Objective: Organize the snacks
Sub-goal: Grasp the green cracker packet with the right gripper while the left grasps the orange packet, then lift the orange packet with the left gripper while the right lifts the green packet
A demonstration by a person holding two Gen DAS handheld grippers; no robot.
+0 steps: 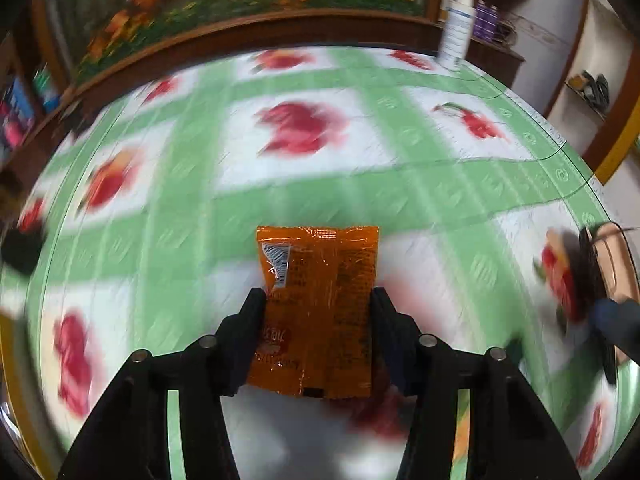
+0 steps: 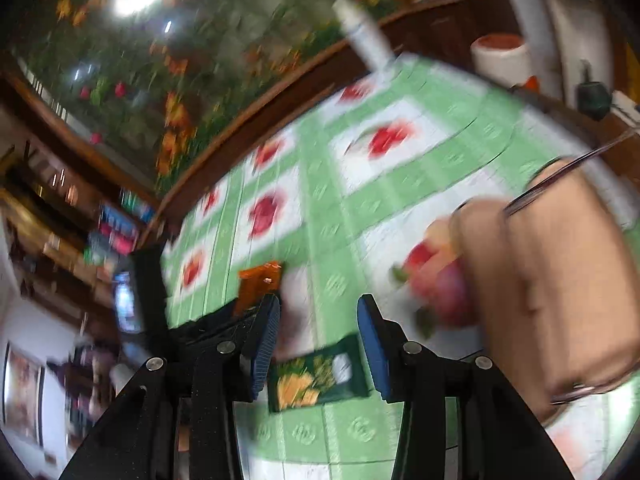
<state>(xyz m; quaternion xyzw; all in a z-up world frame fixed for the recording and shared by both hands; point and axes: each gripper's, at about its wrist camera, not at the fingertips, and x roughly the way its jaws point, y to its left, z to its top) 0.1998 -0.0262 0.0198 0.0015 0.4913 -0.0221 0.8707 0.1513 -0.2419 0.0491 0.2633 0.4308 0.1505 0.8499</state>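
On the table [image 1: 304, 80], covered with a green-checked cloth printed with red fruit, an orange snack packet [image 1: 316, 304] stands between the fingers of the left hand-held gripper [image 1: 318, 296]. Its pads press both side edges, so the packet is gripped. Only the left wrist view shows this grip clearly, along with a white bottle [image 1: 456, 28] at the table's far edge. The right wrist view alone shows a green snack packet [image 2: 316, 376] lying flat on the cloth between the blue-padded fingers of the right hand-held gripper [image 2: 318, 340]. Those fingers stand apart on either side without visibly pressing it. A tan basket [image 2: 560, 280] sits just to the right, and the orange packet appears at the left.
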